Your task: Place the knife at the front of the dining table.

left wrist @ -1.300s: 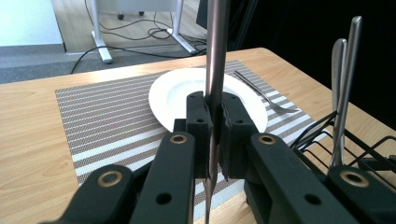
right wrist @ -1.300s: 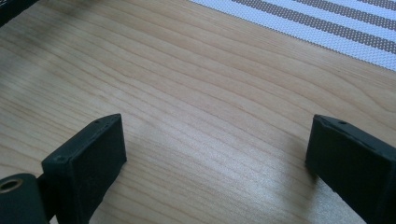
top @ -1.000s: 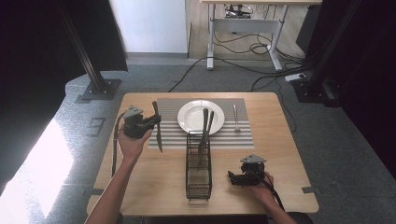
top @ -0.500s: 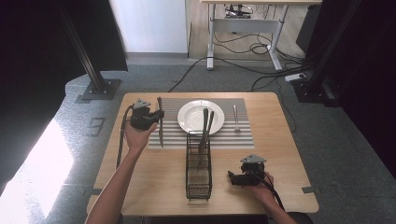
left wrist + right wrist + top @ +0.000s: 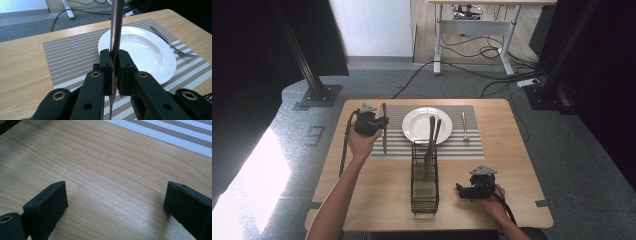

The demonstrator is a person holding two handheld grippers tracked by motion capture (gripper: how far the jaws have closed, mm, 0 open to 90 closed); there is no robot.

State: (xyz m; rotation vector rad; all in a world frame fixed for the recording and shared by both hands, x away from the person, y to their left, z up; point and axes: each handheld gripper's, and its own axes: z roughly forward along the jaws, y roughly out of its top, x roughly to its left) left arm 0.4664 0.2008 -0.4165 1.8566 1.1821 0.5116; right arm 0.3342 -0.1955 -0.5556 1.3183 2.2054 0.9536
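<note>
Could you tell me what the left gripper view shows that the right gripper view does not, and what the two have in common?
The left gripper view has the left gripper shut on a knife, held upright, with a white plate behind it and a fork lying on the placemat beside the plate. The right gripper view has the right gripper with its jaws wide apart and nothing between them, low over bare wood. Both views take in the wooden table and the striped placemat.
</note>
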